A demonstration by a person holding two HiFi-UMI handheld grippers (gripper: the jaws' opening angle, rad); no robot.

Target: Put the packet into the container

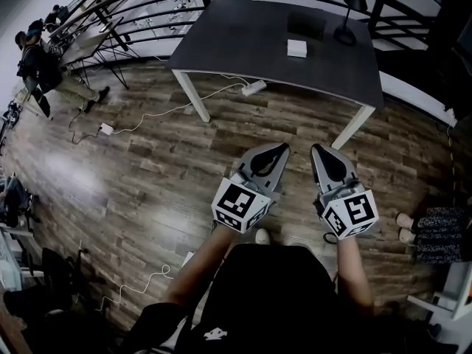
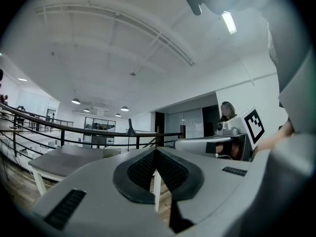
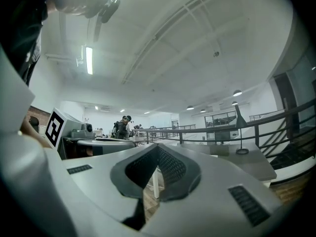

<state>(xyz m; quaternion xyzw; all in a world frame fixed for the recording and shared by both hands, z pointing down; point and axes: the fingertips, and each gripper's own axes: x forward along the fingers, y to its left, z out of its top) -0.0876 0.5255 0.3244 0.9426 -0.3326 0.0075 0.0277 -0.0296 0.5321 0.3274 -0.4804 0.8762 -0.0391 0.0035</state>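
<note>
2 tongs, left (image 1: 282, 148) and right (image 1: 316, 148): both closed tip to tip with nothing between them, held side by side over the floor (image 1: 147, 161), well short of the counter (image 1: 243, 43). 1 white packet (image 1: 296, 48): lies on the counter well ahead, roughly in line between both tongs, neither clearly nearer; long axis too small to tell. 1 dark container (image 1: 306, 25), probable: just beyond the packet, on its far side.
</note>
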